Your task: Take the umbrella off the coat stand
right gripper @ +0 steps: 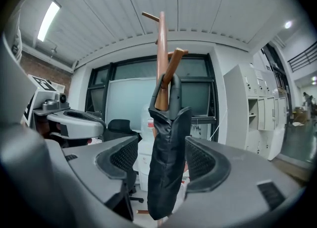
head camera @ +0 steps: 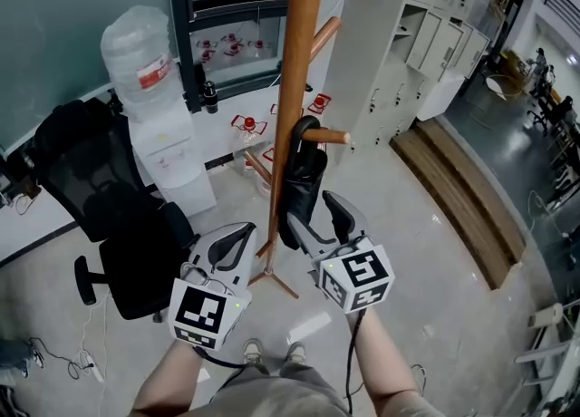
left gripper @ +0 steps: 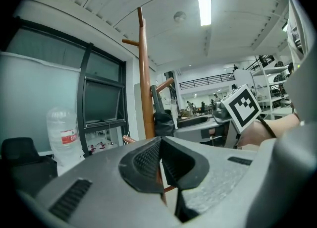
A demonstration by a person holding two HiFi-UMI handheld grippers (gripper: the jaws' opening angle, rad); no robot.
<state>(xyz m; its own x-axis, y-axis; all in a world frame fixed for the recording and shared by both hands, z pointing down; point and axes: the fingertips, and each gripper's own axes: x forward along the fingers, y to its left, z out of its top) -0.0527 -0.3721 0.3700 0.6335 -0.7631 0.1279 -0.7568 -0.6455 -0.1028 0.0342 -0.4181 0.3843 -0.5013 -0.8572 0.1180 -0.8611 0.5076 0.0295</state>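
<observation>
**Status**

- The umbrella (head camera: pixel 302 190) is black, folded and in its sleeve. It hangs from a lower peg (head camera: pixel 328 136) of the stand (head camera: pixel 299 53), with its top loop hooked over that peg. It is not yet off the stand
- The body of the umbrella hangs straight down beside the pole, well clear of the floor

**Right gripper**

- The right gripper (head camera: pixel 313 208) is level with the lower half of the umbrella
- Its jaws stand wide apart, one on each side of the sleeve. In the right gripper view the umbrella (right gripper: pixel 166 162) fills most of the gap between the pads
- A clear gap shows at the left pad. The right pad is just beside the fabric, and contact there cannot be confirmed
- No squeeze shows on the sleeve, so the umbrella is bracketed but not held

**Left gripper**

- The left gripper (head camera: pixel 241 234) is nearer the person and to the left of the pole
- Its jaws are closed together with nothing between them. It touches neither the stand nor the umbrella

**Progress**

- Done: the approach, and the right jaws placed round the umbrella
- Left to do: close on the sleeve, lift until the loop clears the tip of the peg, then draw the umbrella away from the stand
- Judgement: the task is at an early stage. The peg points up and out, so the loop probably has to travel along it to come free
</observation>
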